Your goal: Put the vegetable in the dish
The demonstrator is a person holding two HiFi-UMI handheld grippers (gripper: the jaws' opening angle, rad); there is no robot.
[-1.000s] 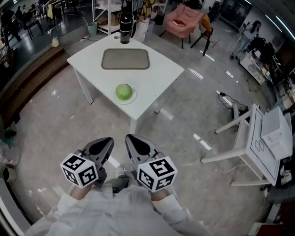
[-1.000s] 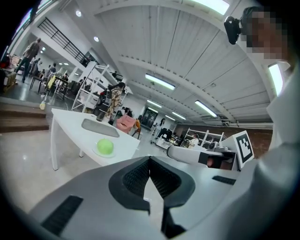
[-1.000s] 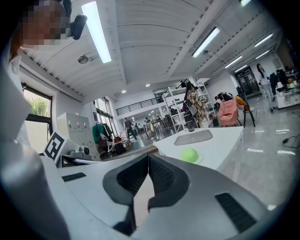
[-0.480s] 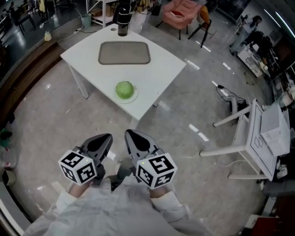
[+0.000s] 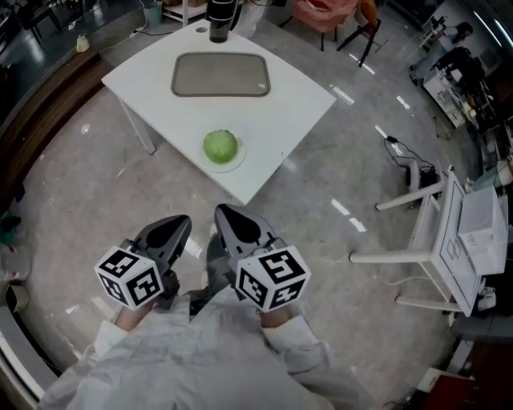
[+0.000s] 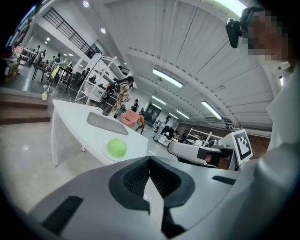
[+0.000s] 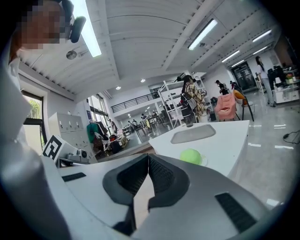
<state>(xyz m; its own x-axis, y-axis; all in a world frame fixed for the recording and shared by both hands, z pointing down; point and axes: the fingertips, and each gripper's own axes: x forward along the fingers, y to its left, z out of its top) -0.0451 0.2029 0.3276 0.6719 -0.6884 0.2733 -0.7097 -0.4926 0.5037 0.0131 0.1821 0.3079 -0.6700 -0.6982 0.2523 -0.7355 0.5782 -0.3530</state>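
Vegetable (image 5: 220,147), round and pale green, is seen on a small white plate (image 5: 238,164) near the front corner of the white bench (image 5: 300,100), in the upper centre of the head view. Behind it, higher in the frame and well apart from it, a shallow grey tray (image 5: 220,74) lies flat on the bench. A dark bottle (image 5: 219,18) stands upright at the bench's far edge, just beyond the tray.

Both claws are held low in the frame, close to the person's light sleeves (image 5: 288,352), over the polished grey floor (image 5: 361,176) and well apart from the bench. The left claw (image 5: 172,232) sits at lower left and the right claw (image 5: 232,224) just beside it, each with its marker cube nearest the body.

In the left gripper view, the left claw (image 6: 150,159) is closed, its ribbed pads pressed together at the tips with nothing between them. The vegetable (image 6: 116,148) is seen beyond, left of centre, with the tray (image 6: 107,123) further back on the bench (image 6: 70,115).

In the right gripper view, the right claw (image 7: 148,157) is likewise closed and empty. The vegetable (image 7: 191,156) appears right of centre on the bench (image 7: 232,140), with the tray (image 7: 193,134) above it in the frame.
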